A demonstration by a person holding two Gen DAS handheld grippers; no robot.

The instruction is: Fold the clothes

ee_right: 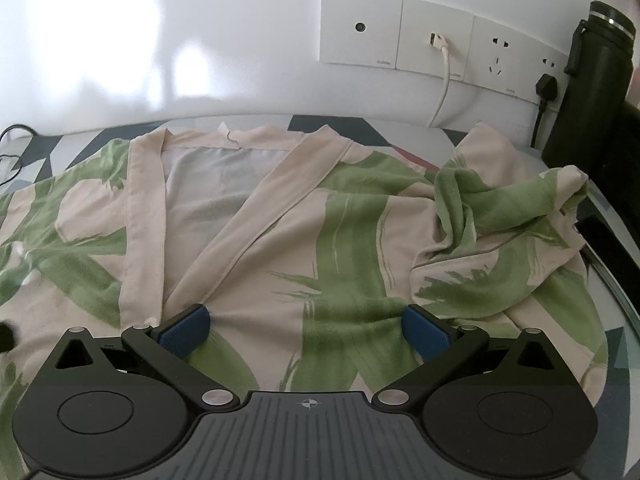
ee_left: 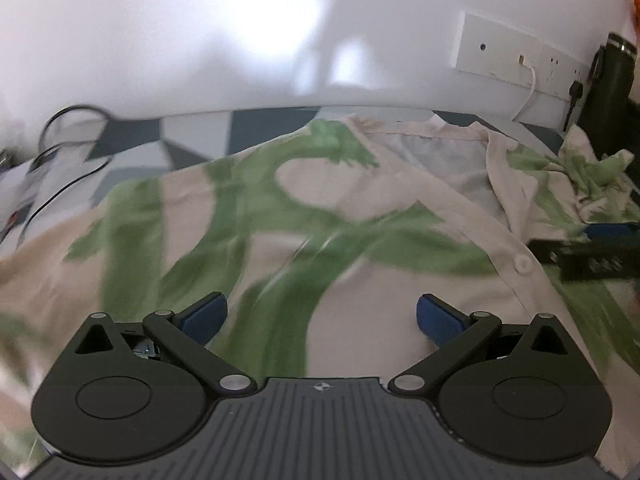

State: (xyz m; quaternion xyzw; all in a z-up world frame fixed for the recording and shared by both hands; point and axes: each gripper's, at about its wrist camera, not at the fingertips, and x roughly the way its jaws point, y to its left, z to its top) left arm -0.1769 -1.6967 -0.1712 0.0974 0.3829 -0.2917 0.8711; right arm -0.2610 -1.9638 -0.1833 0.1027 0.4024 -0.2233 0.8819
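- Right wrist view: a cream shirt (ee_right: pixel 280 240) with broad green brush-stroke print lies spread front-up across the middle of the frame, on a surface covered by a cloth of blue, grey and white triangles (ee_right: pixel 320 122).
- Its front hangs open; the two plain cream plackets run in a V from the collar at upper centre toward the lower left.
- One sleeve (ee_right: pixel 512 208) lies bunched and rumpled at the right of the frame.
- The right gripper (ee_right: pixel 306 330) sits low over the shirt's front panel, its blue pads (ee_right: pixel 184 330) spread wide, with nothing between them.
- In the left wrist view, blurred by motion, the left gripper (ee_left: pixel 322 322) is likewise wide apart and empty above the shirt's (ee_left: pixel 280 220) other panel; a button (ee_left: pixel 523 264) shows at right of centre.
- Against the white wall behind, a row of sockets (ee_right: pixel 436 40) holds a white cable (ee_right: pixel 444 80); a dark flask (ee_right: pixel 588 80) stands at upper right.
- Black cables (ee_left: pixel 72 148) lie at the left of the left wrist view.
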